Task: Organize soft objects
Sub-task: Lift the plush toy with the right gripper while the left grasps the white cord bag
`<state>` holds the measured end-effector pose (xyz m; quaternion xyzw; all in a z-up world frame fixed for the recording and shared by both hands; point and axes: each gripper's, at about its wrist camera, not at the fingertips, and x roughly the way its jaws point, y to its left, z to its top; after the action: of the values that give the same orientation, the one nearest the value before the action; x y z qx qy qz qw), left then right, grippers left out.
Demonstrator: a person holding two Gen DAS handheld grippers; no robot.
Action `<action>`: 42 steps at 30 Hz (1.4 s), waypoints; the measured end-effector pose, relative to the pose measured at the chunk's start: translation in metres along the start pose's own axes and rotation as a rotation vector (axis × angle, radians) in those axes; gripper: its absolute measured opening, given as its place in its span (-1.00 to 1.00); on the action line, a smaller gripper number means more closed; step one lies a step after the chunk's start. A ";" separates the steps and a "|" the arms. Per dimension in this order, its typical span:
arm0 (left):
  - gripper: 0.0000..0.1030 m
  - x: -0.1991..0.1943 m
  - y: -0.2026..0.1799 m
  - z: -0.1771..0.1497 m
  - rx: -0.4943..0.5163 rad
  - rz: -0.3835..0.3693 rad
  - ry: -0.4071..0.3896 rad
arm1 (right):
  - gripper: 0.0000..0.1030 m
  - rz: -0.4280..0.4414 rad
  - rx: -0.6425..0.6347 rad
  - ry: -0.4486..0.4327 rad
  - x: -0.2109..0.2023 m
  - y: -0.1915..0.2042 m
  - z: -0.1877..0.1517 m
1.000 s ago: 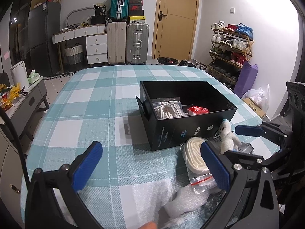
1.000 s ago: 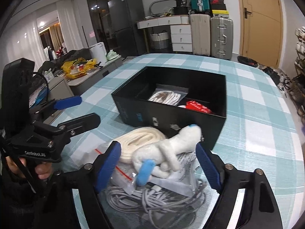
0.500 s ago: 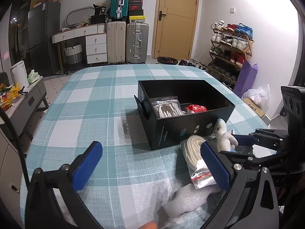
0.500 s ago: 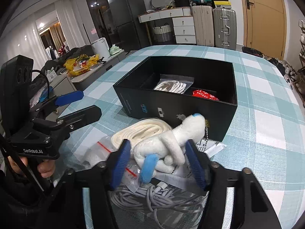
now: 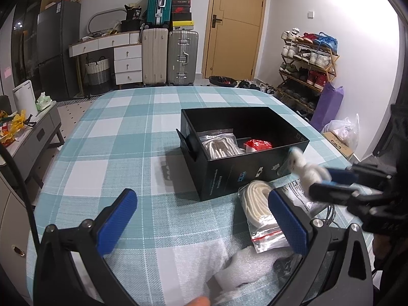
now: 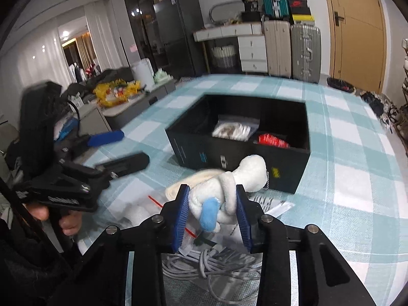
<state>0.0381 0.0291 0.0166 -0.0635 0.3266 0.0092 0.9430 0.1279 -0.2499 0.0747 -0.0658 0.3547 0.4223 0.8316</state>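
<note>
small white plush toy with a blue foot (image 6: 224,191), just in front of the open black cardboard box (image 6: 239,150), sits between the closing right gripper (image 6: 213,216) pads, left gripper (image 5: 201,219) released; next: lift over box rim.

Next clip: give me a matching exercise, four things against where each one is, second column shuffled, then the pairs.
Things:
1. white plush toy
2. red packet
3. grey cable
4. bagged cream roll

Places:
A. on the tablecloth in front of the black box
B. between the pads of the right claw, whose jaws are closing on it
C. inside the black box
D. coiled on the table under the right claw

Pairs: 1-B, 2-C, 3-D, 4-A
</note>
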 end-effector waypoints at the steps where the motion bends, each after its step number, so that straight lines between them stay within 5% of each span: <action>1: 1.00 0.001 -0.001 0.000 0.000 -0.003 0.004 | -0.32 -0.002 -0.004 -0.015 -0.004 0.000 0.001; 11: 1.00 0.020 -0.027 -0.002 0.017 -0.072 0.078 | -0.32 -0.039 0.005 -0.180 -0.038 -0.004 0.009; 26: 0.97 0.053 -0.061 -0.002 0.094 -0.091 0.200 | -0.32 -0.049 0.044 -0.181 -0.034 -0.016 0.006; 28: 0.90 0.054 -0.062 -0.001 0.095 -0.097 0.209 | -0.32 -0.047 0.047 -0.180 -0.034 -0.016 0.006; 38: -0.12 0.055 -0.067 -0.004 0.090 -0.177 0.260 | -0.32 -0.051 0.047 -0.183 -0.033 -0.017 0.005; 42: -0.28 0.049 -0.068 -0.006 0.116 -0.171 0.246 | -0.32 -0.054 0.044 -0.185 -0.033 -0.017 0.005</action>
<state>0.0771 -0.0405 -0.0108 -0.0374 0.4332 -0.0979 0.8952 0.1302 -0.2802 0.0963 -0.0177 0.2835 0.3961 0.8732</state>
